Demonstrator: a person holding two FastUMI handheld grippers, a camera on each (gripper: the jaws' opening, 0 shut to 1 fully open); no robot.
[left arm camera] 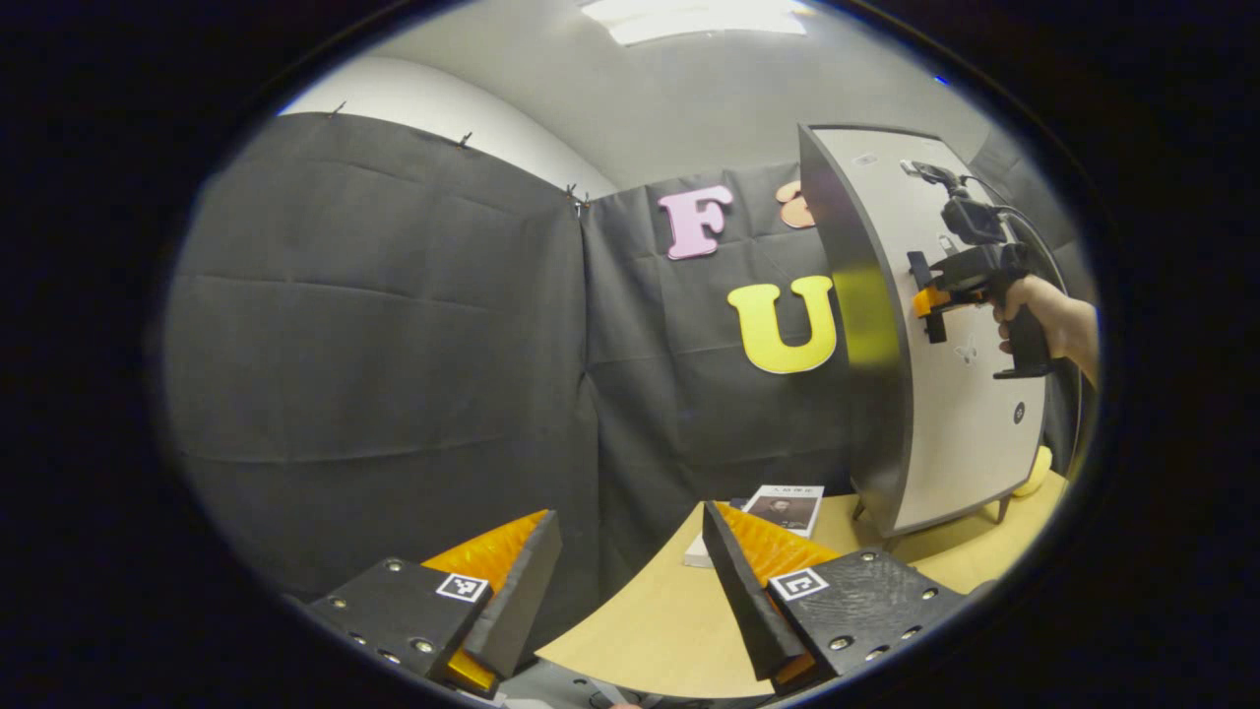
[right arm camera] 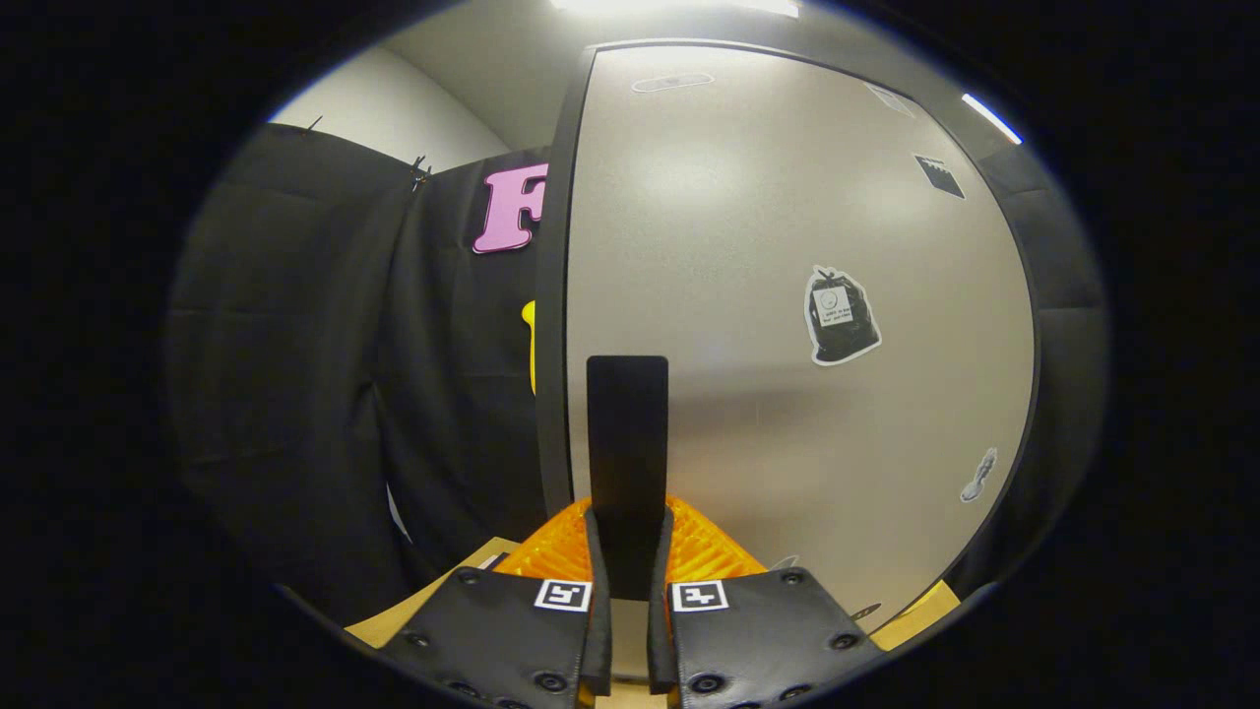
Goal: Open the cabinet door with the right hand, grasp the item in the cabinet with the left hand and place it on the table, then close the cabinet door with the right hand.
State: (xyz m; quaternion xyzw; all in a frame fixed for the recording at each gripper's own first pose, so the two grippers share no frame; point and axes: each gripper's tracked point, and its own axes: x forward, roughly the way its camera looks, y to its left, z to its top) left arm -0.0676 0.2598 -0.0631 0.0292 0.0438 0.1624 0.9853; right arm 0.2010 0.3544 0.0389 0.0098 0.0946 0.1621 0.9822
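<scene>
Tongs first: your right tongs [right arm camera: 627, 551] are clenched on the black handle [right arm camera: 627, 443] standing off the cabinet door [right arm camera: 787, 246]. On that door, past the handle, sits a black bag-shaped sticker [right arm camera: 840, 317] whose print is too small to read. Your left tongs [left arm camera: 630, 581] are released, fingers wide apart and grasping nothing, low over the counter [left arm camera: 650, 620] well short of the cabinet [left arm camera: 935, 394]. A book [left arm camera: 783, 512] lies on the counter just beside the cabinet's foot; its cover text is illegible. The door hides whatever the cabinet contains.
</scene>
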